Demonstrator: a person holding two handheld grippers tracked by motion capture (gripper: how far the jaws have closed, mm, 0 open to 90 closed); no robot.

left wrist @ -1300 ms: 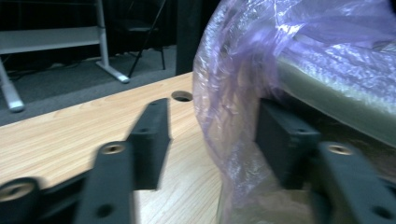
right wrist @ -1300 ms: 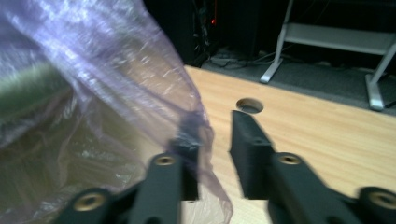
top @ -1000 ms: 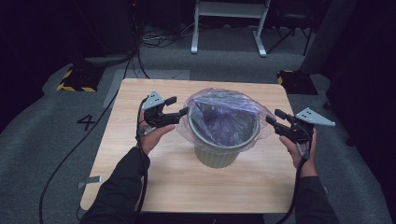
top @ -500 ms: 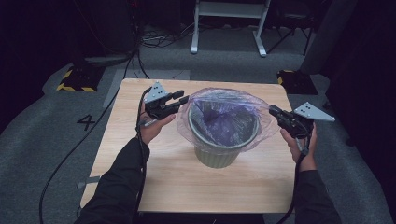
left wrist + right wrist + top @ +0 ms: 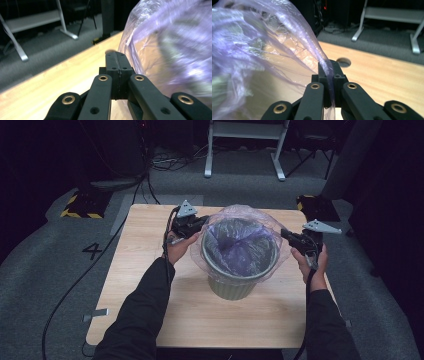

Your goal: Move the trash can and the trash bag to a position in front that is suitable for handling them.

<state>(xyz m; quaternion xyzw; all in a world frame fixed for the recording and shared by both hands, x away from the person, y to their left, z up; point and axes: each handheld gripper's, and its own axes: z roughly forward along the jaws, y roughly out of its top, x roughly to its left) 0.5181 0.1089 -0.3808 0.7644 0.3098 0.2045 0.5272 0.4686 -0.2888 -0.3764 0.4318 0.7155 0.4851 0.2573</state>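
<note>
A grey-green bin (image 5: pixel 235 287) stands mid-table, lined with a thin purple bag (image 5: pixel 240 245) that billows over its rim. My left gripper (image 5: pixel 201 223) is at the bag's left edge. In the left gripper view its jaws (image 5: pixel 116 56) have just closed pad to pad, with the bag (image 5: pixel 170 45) right beside them and no film visible between them. My right gripper (image 5: pixel 286 234) is at the bag's right edge. In the right gripper view it (image 5: pixel 329 66) is shut on a stretched strip of the bag (image 5: pixel 262 37).
The wooden table (image 5: pixel 150 255) has bare surface around the bin and a round hole (image 5: pixel 343 62) near its far edge. Beyond it are a metal frame (image 5: pixel 245 150), a yellow-striped block (image 5: pixel 80 205), a dark block (image 5: pixel 312 207) and floor cables.
Both grippers stood open beside the bag a second ago. They have moved inward and toward the far side of the bin, and both now have their jaws closed.
</note>
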